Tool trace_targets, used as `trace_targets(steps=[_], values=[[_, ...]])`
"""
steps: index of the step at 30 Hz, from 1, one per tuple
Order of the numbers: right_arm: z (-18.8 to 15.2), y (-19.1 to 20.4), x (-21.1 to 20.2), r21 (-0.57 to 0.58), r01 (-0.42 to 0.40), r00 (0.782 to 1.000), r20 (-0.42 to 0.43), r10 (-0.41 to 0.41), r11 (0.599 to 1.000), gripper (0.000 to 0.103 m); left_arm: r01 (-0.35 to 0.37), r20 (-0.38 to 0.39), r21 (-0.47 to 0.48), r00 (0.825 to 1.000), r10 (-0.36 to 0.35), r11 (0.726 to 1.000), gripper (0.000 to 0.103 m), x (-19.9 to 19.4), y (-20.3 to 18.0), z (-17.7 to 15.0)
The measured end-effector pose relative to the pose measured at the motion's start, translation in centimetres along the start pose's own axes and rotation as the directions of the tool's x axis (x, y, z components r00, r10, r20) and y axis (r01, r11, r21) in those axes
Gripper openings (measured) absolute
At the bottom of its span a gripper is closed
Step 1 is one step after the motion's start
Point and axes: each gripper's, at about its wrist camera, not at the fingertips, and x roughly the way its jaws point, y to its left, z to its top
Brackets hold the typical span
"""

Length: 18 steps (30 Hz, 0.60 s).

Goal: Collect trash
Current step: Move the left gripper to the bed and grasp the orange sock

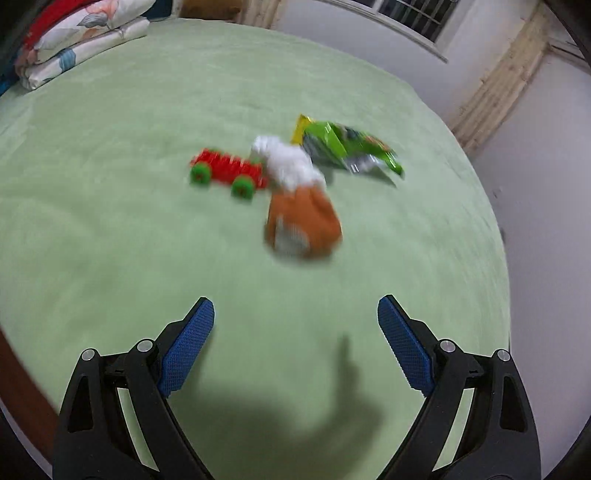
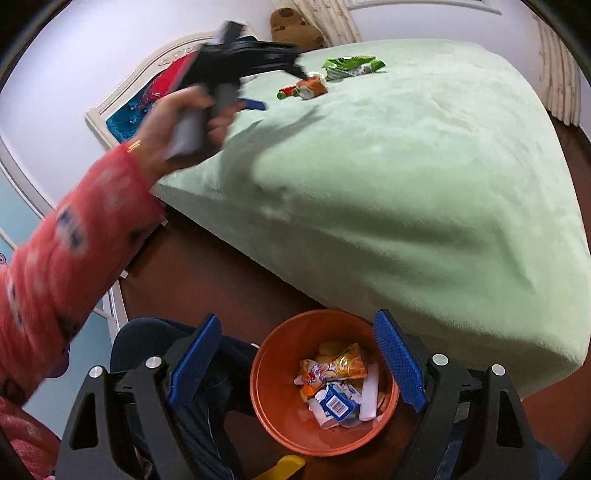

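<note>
On the green bed (image 1: 110, 221) lie a green snack bag (image 1: 347, 149), a white crumpled tissue (image 1: 288, 162) and an orange wrapper (image 1: 303, 225), blurred in the left wrist view. My left gripper (image 1: 295, 317) is open and empty, short of the orange wrapper. The same pile shows far off in the right wrist view: the green bag (image 2: 352, 66) and the orange wrapper (image 2: 314, 86). My right gripper (image 2: 297, 328) is open and empty above an orange bin (image 2: 266, 398) that holds several wrappers (image 2: 332, 384). The left gripper (image 2: 295, 70) hovers near the pile.
A red toy car with green wheels (image 1: 229, 171) lies left of the tissue. Folded bedding (image 1: 74, 40) is stacked at the bed's far left. A brown plush (image 2: 295, 31) sits at the headboard. The bin stands on a dark floor (image 2: 207, 273) beside the bed (image 2: 424, 184).
</note>
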Motion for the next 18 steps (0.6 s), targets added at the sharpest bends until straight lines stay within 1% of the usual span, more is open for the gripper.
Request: trace_targets(steps=[2, 4, 5, 6, 7, 8, 9, 11, 13, 16, 18], values=[[0.1, -0.2, 0.2, 0.006, -0.02, 1.0, -0.005, 0.02, 1.0, 0.083, -0.026, 0.021, 0.017, 0.999, 0.026, 1.0, 0.088, 1.2, -0.6, 1.7], [0.2, -0.3, 0.6, 0.002, -0.024, 1.0, -0.015, 0.024, 1.0, 0.083, -0.076, 0.009, 0.027, 0.997, 0.076, 0.997, 0.088, 3.0, -1.2, 3.0], [0.3, -0.4, 0.8, 0.0, -0.025, 1.0, -0.018, 0.025, 1.0, 0.083, -0.088, 0.0, 0.022, 0.996, 0.088, 0.996, 0.088, 3.7, -1.2, 3.4], [0.5, -0.6, 0.9, 0.001, -0.025, 0.999, -0.02, 0.025, 1.0, 0.083, -0.093, -0.004, 0.013, 0.996, 0.093, 0.996, 0.082, 4.2, -1.1, 3.8], [0.6, -0.8, 1.0, 0.006, -0.028, 0.999, -0.021, 0.029, 1.0, 0.083, -0.096, -0.011, 0.013, 0.995, 0.096, 0.995, 0.066, 4.4, -1.1, 4.1], [0.8, -1.0, 1.1, 0.012, -0.032, 0.999, -0.02, 0.032, 0.999, 0.083, -0.099, -0.029, 0.015, 0.995, 0.099, 0.995, 0.056, 4.9, -1.1, 4.3], [0.9, -1.1, 1.2, 0.018, -0.035, 0.999, -0.018, 0.036, 0.999, 0.083, -0.089, -0.041, 0.011, 0.995, 0.089, 0.996, 0.04, 5.2, -0.8, 4.4], [1.3, -1.5, 1.1, 0.027, -0.041, 0.999, -0.015, 0.041, 0.999, 0.083, -0.07, -0.034, 0.002, 0.997, 0.07, 0.998, 0.038, 5.2, -0.4, 4.3], [1.8, -1.7, 1.0, 0.033, -0.05, 0.999, -0.007, 0.05, 0.998, 0.083, -0.042, -0.017, 0.006, 0.999, 0.042, 0.999, 0.034, 4.7, -0.1, 4.1], [2.7, -1.6, 0.6, 0.008, -0.045, 0.999, 0.026, 0.045, 0.999, 0.083, -0.009, 0.024, 0.025, 1.0, 0.009, 1.0, 0.034, 2.7, 0.6, 2.9], [3.5, -1.7, 0.5, 0.003, -0.058, 0.998, 0.034, 0.058, 0.998, 0.083, 0.018, 0.05, 0.033, 0.999, -0.019, 0.999, 0.034, 0.7, 1.4, 2.1]])
